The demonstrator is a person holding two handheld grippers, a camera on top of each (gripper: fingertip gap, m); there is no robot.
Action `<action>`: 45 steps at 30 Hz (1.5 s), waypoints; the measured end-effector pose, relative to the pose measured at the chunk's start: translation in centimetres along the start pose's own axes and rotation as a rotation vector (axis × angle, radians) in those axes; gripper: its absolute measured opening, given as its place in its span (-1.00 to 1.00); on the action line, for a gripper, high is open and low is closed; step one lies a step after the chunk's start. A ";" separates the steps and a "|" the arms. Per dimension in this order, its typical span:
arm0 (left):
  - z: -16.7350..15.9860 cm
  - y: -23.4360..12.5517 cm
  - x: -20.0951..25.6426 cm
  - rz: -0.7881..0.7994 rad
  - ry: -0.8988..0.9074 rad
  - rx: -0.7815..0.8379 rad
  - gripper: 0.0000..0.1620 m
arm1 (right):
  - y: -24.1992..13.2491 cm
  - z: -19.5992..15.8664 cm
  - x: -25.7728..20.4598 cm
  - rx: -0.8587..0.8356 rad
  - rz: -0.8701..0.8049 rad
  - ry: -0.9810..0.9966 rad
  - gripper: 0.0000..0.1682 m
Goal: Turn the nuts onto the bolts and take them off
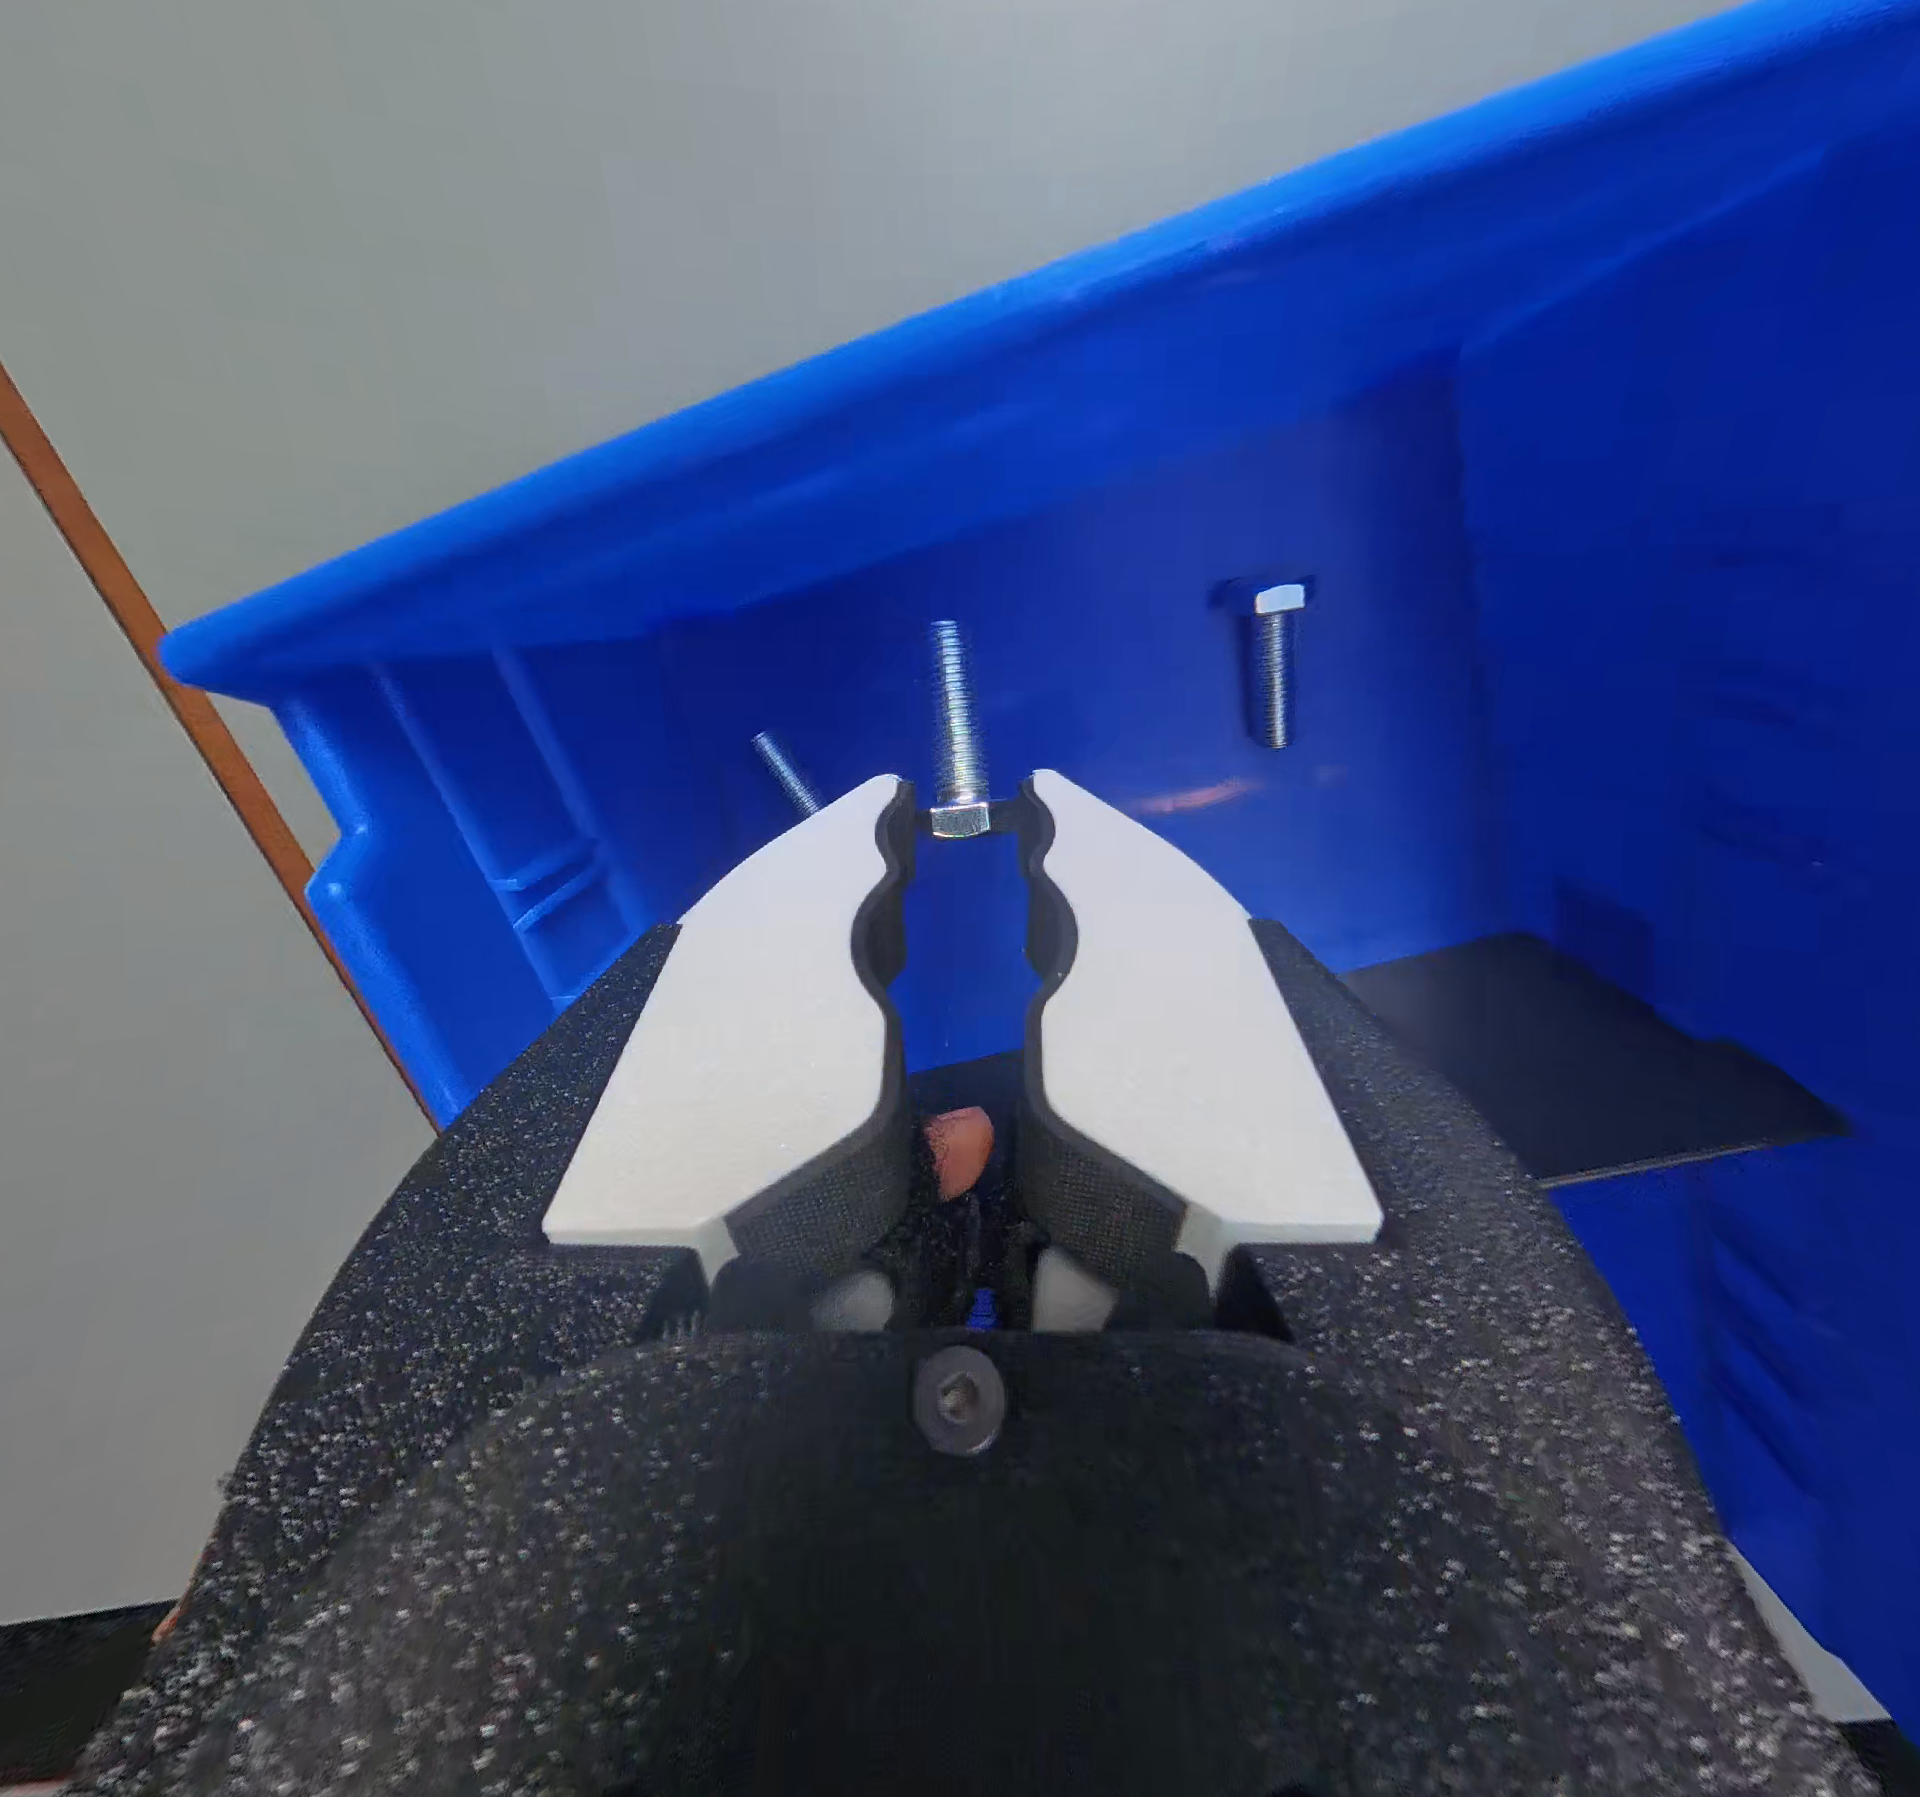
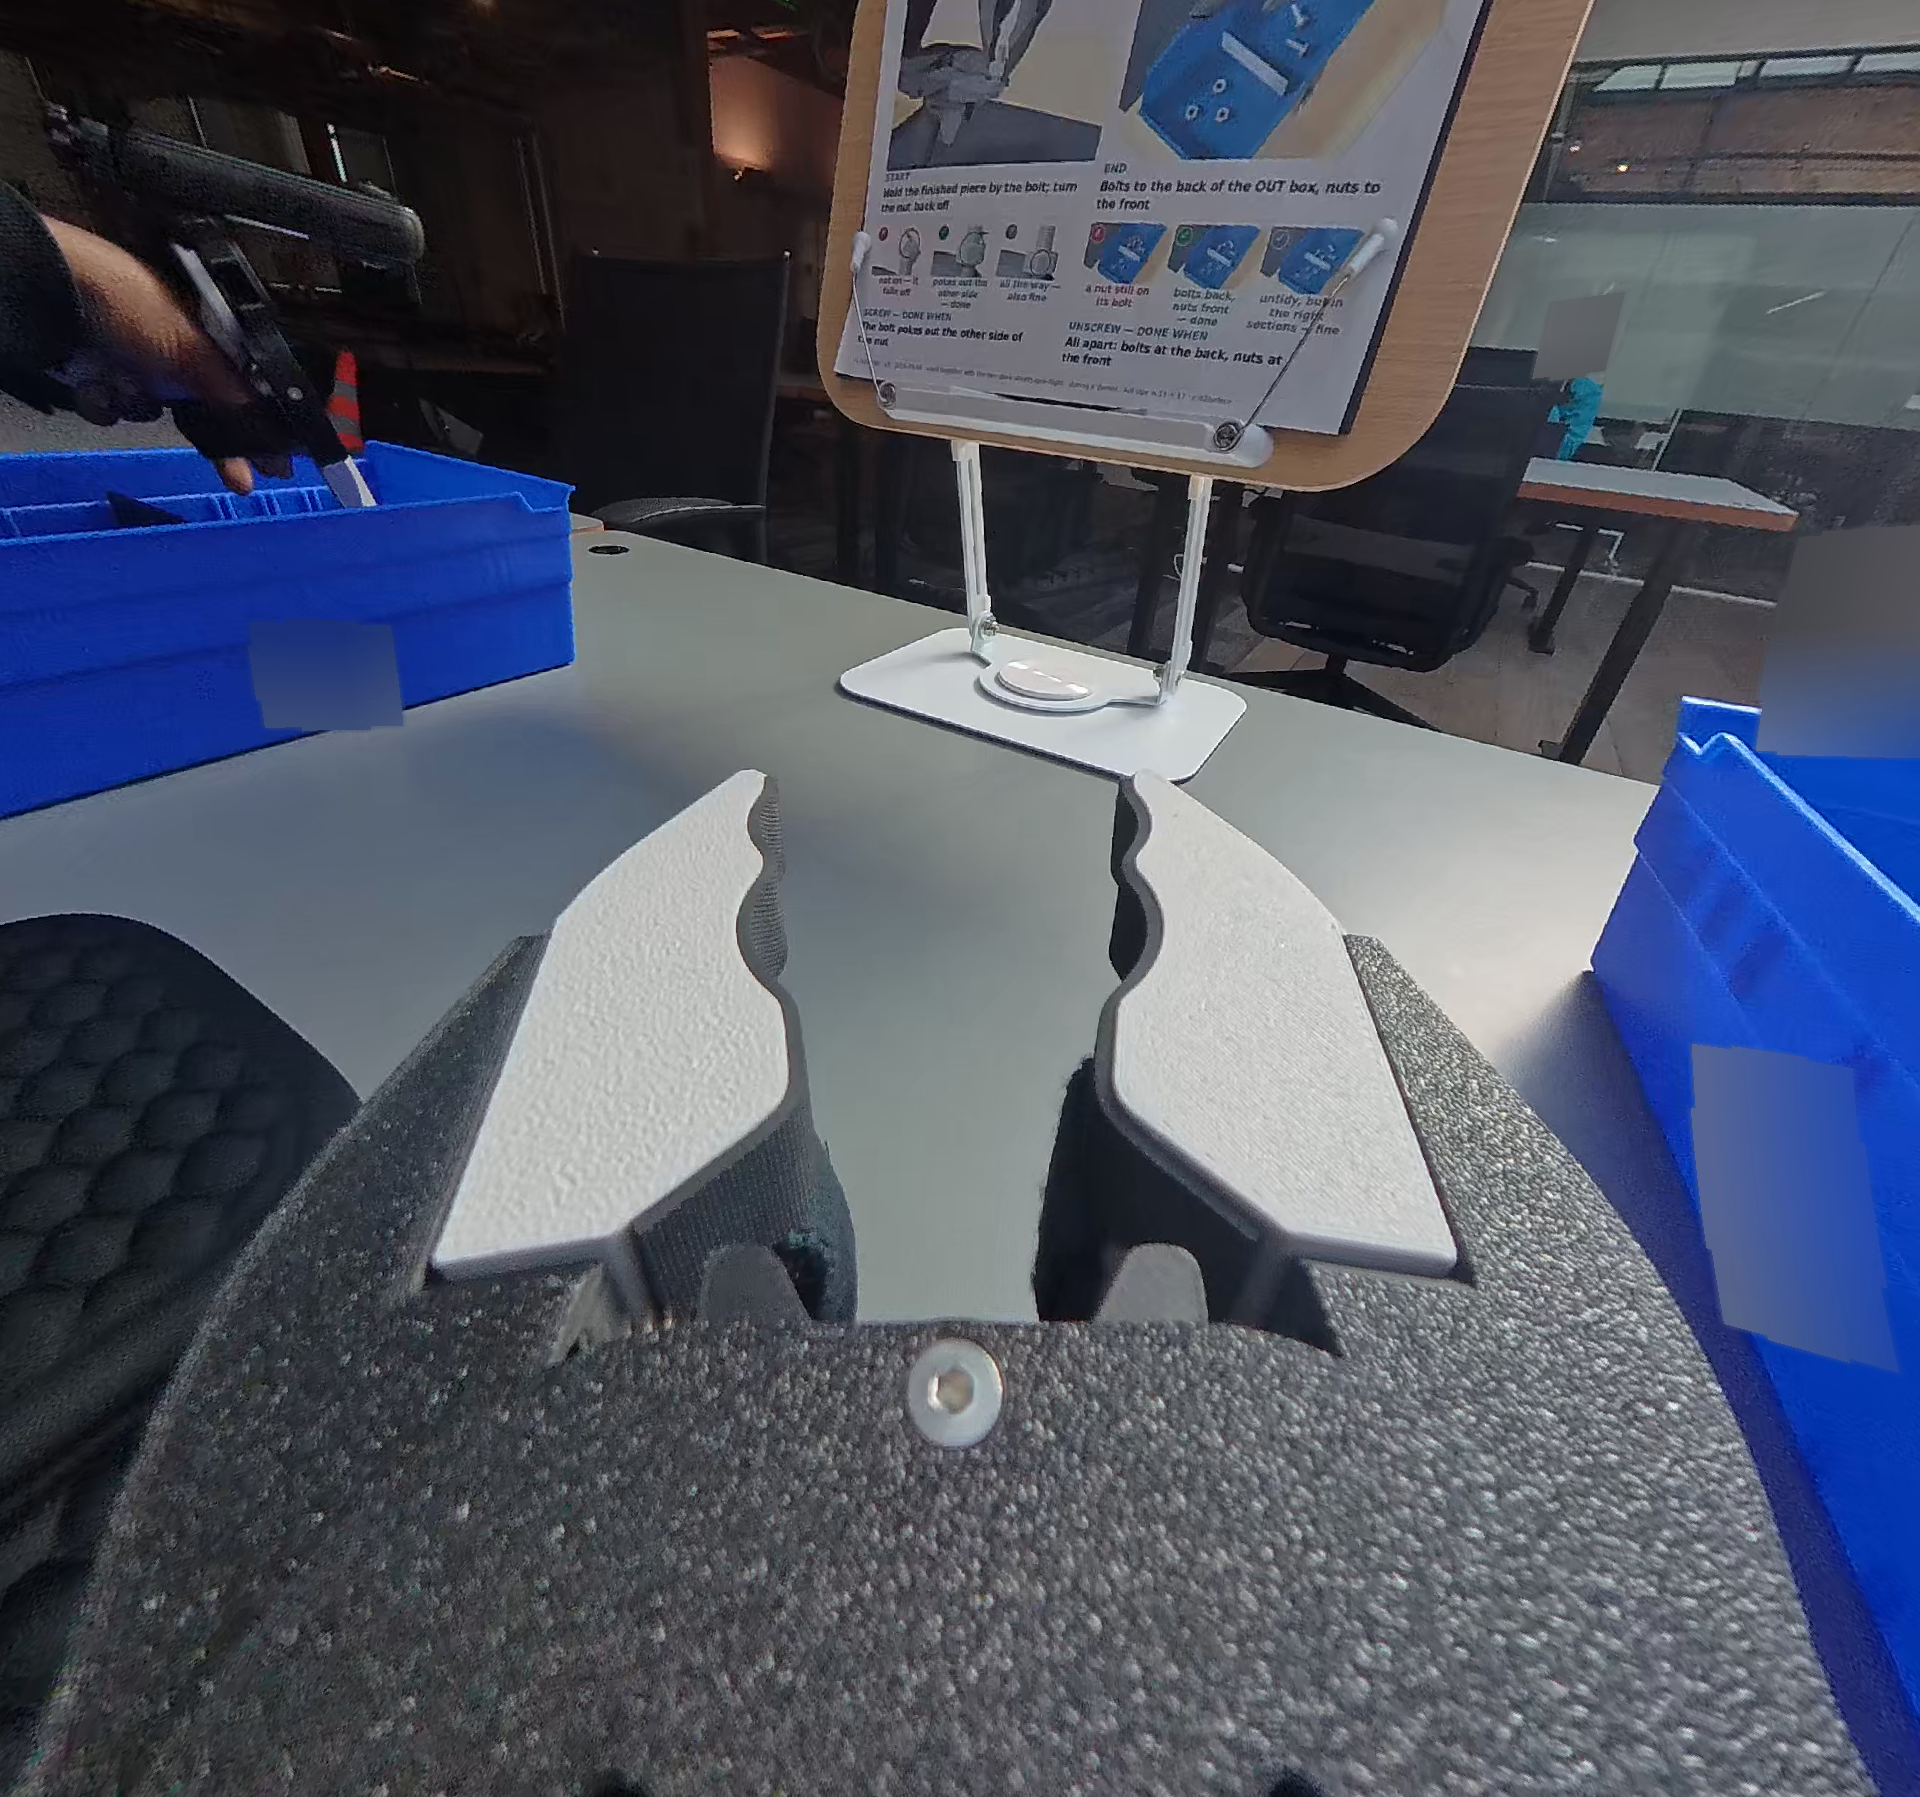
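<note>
Left wrist view first: the left claw (image 1: 961,817) pinches a bolt (image 1: 956,729) by its hex head at frame centre, shank pointing away, inside the blue bin (image 1: 1143,459). Another bolt (image 1: 1272,667) lies to the upper right, a third (image 1: 787,771) peeks out at the left. No nut is visible, so I'd judge threading hasn't begun. Over in the right wrist view, the right claw (image 2: 940,812) gapes wide and empty above the counter (image 2: 727,667); an instruction sheet (image 2: 1143,147) stands on a stand at top, its wording left unquoted.
</note>
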State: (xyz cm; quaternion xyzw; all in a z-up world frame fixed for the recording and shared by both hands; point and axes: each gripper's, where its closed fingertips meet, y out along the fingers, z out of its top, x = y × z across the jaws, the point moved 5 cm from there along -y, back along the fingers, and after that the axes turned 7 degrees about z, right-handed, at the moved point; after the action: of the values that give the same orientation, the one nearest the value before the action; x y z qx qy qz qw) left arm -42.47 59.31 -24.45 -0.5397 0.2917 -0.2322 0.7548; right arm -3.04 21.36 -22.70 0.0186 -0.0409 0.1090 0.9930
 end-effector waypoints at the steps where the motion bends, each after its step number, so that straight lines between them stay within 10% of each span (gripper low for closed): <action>1: 0.2 -1.1 0.2 0.000 0.004 0.047 -0.76 | 0.0 0.0 0.0 -0.001 -0.001 -0.001 -0.28; 12: 1.3 -13.6 11.5 -0.347 0.150 0.777 -0.77 | 0.5 -0.2 -0.5 -0.048 0.049 -0.013 -0.33; 23: -0.8 -14.9 27.1 -0.693 0.311 1.139 -0.78 | 0.8 -0.5 -0.9 -0.087 0.089 -0.022 -0.35; 45: -4.2 -10.0 37.0 -0.836 0.443 1.216 -0.78 | 5.1 2.2 -6.1 -0.198 0.587 0.224 -0.74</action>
State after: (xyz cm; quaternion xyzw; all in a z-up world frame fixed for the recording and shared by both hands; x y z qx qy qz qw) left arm -19.05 28.73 -23.00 -0.0365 0.0289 -0.7201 0.6923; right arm -10.26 24.96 -20.84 -0.1026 0.0548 0.3875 0.9145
